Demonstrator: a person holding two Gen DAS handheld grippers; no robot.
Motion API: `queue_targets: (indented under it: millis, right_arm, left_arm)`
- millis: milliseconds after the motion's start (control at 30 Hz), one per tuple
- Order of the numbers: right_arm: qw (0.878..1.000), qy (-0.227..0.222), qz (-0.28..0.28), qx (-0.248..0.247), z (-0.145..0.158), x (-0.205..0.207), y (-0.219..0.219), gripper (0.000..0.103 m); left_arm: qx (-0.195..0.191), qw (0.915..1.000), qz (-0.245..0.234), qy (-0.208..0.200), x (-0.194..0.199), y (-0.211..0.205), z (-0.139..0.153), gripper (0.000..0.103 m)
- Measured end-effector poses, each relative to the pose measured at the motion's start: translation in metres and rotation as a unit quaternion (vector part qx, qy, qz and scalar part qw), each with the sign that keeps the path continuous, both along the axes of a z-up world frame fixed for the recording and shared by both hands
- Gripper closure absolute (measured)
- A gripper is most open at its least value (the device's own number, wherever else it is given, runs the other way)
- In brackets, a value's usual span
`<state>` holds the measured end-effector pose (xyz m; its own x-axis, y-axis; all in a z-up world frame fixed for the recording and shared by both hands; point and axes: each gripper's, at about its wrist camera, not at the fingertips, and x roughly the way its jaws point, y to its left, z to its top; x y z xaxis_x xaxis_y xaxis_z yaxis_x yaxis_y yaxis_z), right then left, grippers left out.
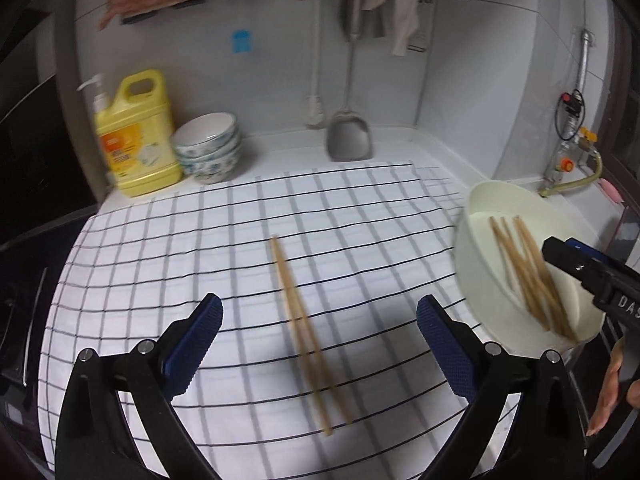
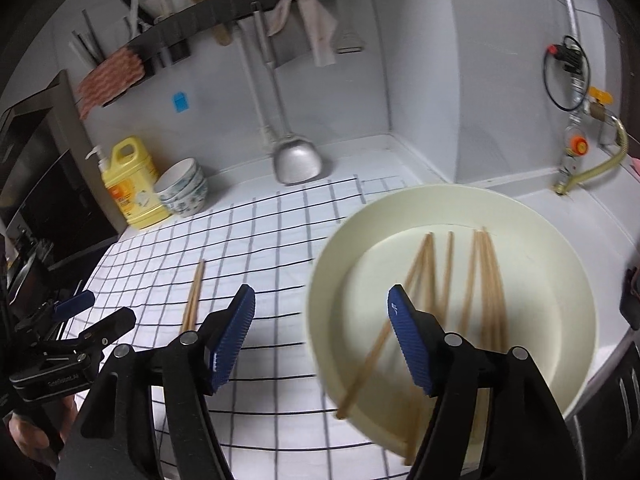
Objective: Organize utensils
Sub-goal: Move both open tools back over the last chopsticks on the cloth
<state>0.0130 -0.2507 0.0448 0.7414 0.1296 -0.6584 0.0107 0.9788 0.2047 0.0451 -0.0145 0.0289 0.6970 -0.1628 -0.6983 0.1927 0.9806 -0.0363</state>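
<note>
A pair of wooden chopsticks lies on the checked cloth, running between the open jaws of my left gripper, which hovers above them. The pair also shows in the right wrist view. A cream plate at the cloth's right edge holds several more chopsticks; it also shows in the left wrist view. My right gripper is open and empty, over the plate's left rim. Its body shows in the left wrist view at the right.
A yellow detergent jug and stacked bowls stand at the back left. A metal spatula hangs against the wall from a rack with cloths. A gas valve and hose sit at the back right.
</note>
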Motion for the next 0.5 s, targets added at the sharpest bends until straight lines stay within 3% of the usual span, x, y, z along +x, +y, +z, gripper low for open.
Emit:
queue_targets:
  millis: [200, 500]
  right_arm:
    - [0.999, -0.006, 0.037, -0.013, -0.004, 0.0, 0.036, 0.037]
    - [0.996, 0.004, 0.089, -0.033, -0.021, 0.004, 0.088, 0.032]
  left_arm:
    - [-0.004, 0.9988, 0.046, 0.012, -0.009, 0.051, -0.014, 0.007]
    - [-0.013, 0.9951, 0.091, 0.036, -0.01, 0.094, -0.044, 0.007]
